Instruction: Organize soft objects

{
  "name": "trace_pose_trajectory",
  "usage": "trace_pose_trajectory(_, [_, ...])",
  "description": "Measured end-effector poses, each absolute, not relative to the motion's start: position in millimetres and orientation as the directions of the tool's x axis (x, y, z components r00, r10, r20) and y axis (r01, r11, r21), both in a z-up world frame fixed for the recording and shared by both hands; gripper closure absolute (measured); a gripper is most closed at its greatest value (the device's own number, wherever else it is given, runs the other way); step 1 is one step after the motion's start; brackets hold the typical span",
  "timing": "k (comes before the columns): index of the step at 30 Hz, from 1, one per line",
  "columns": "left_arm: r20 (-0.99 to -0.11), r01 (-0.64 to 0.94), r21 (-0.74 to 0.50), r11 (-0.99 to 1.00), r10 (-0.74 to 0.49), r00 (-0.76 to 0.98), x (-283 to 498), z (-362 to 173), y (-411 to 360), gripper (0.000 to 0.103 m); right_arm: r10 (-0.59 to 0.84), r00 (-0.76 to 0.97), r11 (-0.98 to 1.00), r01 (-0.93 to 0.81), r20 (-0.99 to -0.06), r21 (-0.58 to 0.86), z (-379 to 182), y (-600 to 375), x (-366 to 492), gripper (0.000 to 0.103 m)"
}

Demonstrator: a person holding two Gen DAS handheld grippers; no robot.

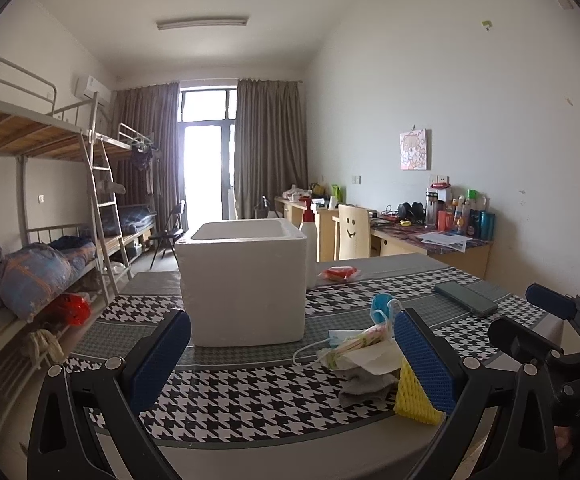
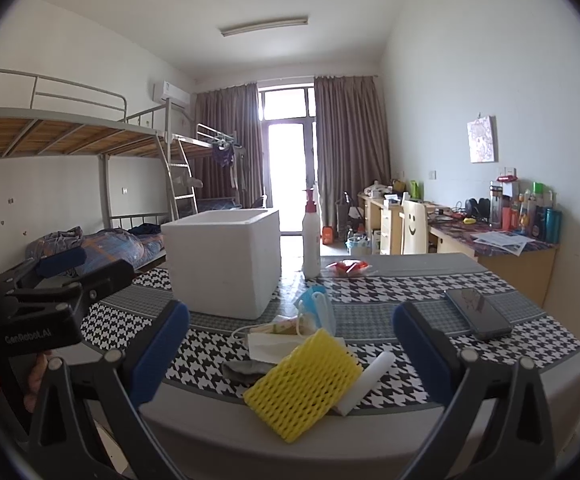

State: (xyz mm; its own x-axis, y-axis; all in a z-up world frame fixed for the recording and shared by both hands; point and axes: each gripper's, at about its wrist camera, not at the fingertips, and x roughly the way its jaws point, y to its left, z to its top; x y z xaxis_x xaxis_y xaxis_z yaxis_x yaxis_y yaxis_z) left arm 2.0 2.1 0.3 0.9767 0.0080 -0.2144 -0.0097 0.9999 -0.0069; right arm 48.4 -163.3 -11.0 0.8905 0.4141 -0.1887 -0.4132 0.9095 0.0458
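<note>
A white foam box [image 1: 246, 280] stands open on the houndstooth table [image 1: 250, 396]; it also shows in the right wrist view [image 2: 222, 260]. A pile of soft things lies near the front edge: yellow foam net [image 2: 303, 384], white foam strip [image 2: 363, 380], grey cloth [image 2: 246, 370], tissue [image 2: 272, 346], blue face masks [image 2: 315, 306]. In the left wrist view the net [image 1: 413, 396] and the masks [image 1: 381, 308] lie beside my right finger. My left gripper [image 1: 290, 356] is open and empty, in front of the box. My right gripper [image 2: 290, 348] is open and empty, over the pile.
A white pump bottle [image 2: 311, 240] stands right of the box. A red packet [image 2: 347, 267] lies behind the pile. A dark phone [image 2: 477, 314] lies at the right of the table. Bunk beds stand to the left, desks along the right wall.
</note>
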Motion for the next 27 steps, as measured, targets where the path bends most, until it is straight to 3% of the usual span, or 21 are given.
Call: trace_pose_trajectory(27, [-0.218,0.019,-0.023,1.000,-0.024,0.976,13.0,-6.6,9.0,0.001,0.398,0.893,0.916,-0.399,-0.209,0.037,-13.9,-162.1,55.9,0.000])
